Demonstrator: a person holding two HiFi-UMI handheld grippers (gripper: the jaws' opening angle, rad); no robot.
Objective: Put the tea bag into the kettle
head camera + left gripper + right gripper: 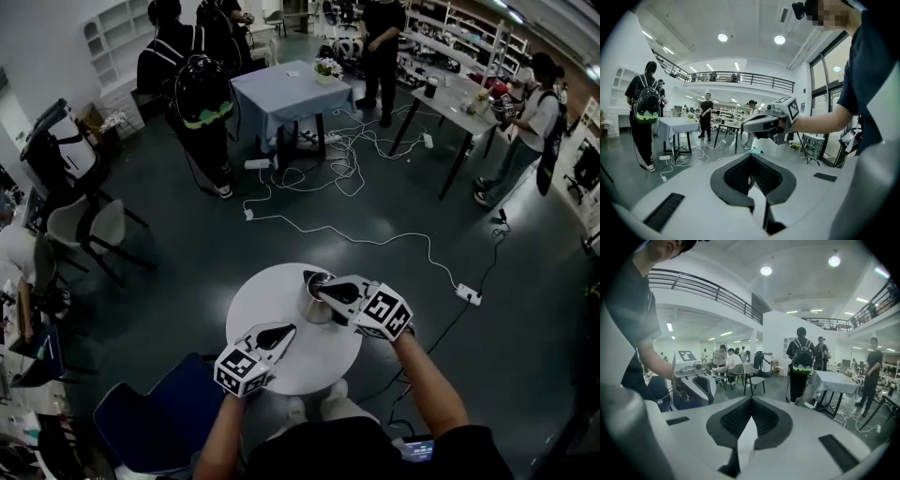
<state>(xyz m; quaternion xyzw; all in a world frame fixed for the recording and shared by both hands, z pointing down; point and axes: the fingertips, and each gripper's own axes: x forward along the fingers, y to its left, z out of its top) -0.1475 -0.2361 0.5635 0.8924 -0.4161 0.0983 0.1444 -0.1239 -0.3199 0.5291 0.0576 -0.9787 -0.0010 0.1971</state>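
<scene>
The right gripper (pixel 319 283), jaws closed, is hovering over the kettle (pixel 314 307) standing near the table's (pixel 258 300) far edge, while the left gripper (pixel 284 332), also closed, is hanging above its middle.

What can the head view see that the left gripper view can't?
Only the head view shows the round white table, the metal kettle standing on it, and the blue chair beside it. Only the left gripper view shows the ceiling lights and the balcony railing high up. Both show the right tool, the cloth-covered table, the person with the backpack and the white cables on the floor.
</scene>
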